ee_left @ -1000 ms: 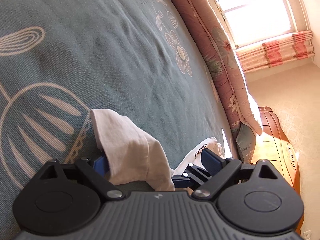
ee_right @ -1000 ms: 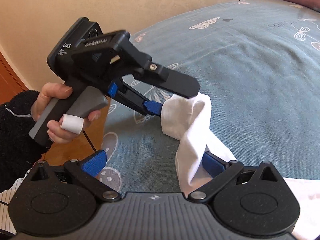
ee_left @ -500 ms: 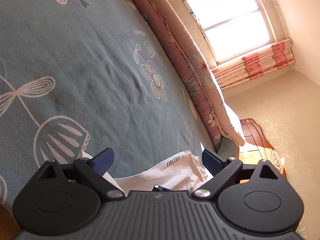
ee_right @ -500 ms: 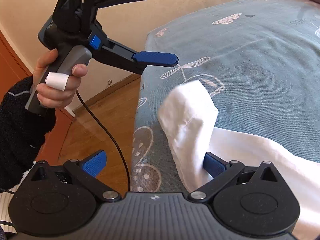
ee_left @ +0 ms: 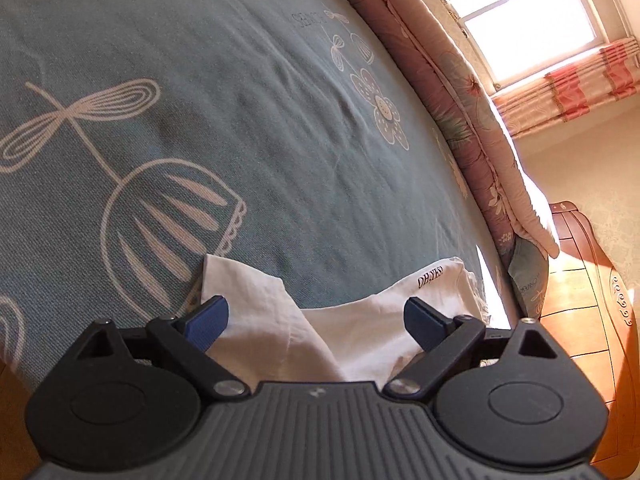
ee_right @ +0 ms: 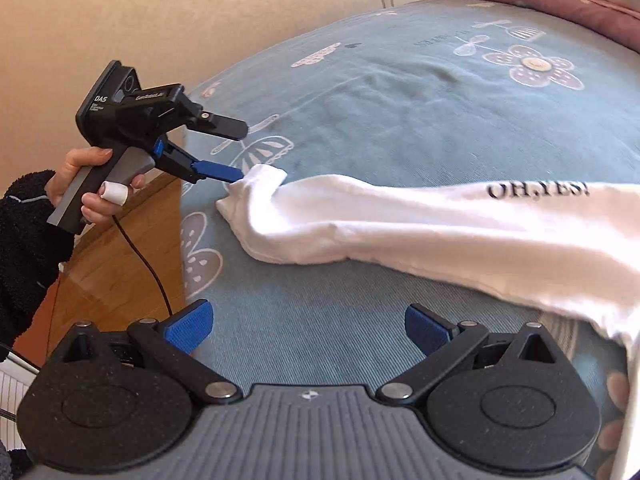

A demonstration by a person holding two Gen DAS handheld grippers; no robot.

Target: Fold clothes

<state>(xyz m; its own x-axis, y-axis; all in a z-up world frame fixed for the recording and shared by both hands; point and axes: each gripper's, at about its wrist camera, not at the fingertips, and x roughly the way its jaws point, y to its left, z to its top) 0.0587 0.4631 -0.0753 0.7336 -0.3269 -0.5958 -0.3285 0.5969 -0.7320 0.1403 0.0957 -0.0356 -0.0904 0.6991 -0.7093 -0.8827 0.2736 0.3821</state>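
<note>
A white shirt [ee_right: 400,220] with black lettering lies stretched across the blue-green bedspread [ee_right: 400,100]. Its folded sleeve end [ee_right: 256,184] points toward the bed's left edge. In the right wrist view my left gripper [ee_right: 242,152], held in a hand, is open, and its lower blue finger [ee_right: 216,170] touches that sleeve end. From the left wrist view the left gripper [ee_left: 316,318] stands open over the white cloth [ee_left: 272,320]. My right gripper [ee_right: 308,326] is open, short of the shirt, with only bedspread between its fingers.
A pink floral quilt [ee_left: 460,92] runs along the far side of the bed under a bright window [ee_left: 520,16]. A wooden bed frame [ee_left: 592,320] shows at the right. Wooden floor [ee_right: 120,248] and a beige wall [ee_right: 120,20] lie beyond the bed's left edge.
The sleeve end that hung lifted from the left gripper now lies on the bed. The left gripper rose clear, then came back down to it. My right gripper has pulled back from the cloth.
</note>
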